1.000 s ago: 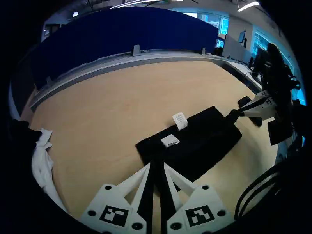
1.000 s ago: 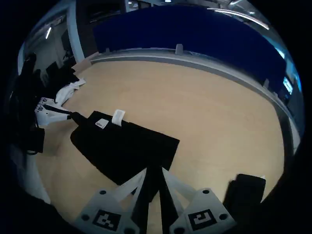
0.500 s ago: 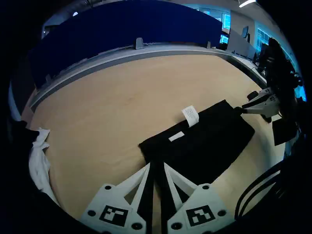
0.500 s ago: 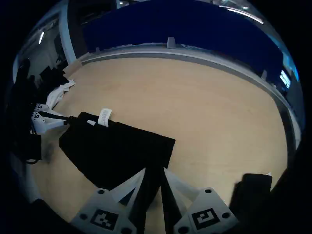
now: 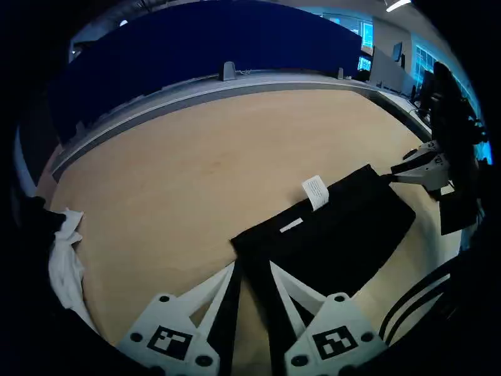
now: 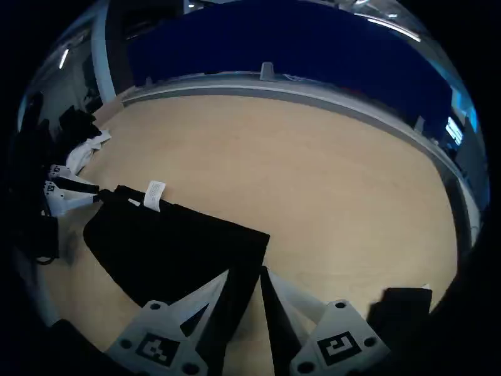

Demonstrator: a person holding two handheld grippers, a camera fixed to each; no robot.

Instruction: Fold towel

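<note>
I see the black towel (image 5: 332, 232) lying flat on the table (image 5: 206, 156). Its long axis runs from my left gripper (image 5: 252, 266) across to my right gripper (image 6: 248, 271). Both jaws stand apart, with a towel corner at each pair of tips. The left gripper view shows a white cloth (image 5: 62, 263) at the table's edge. The right gripper view shows a dark object (image 6: 401, 307) close by.

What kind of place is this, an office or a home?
Probably an open-plan office: a wide wooden desk, a blue partition along its far edge, and strip lights on the ceiling.
</note>
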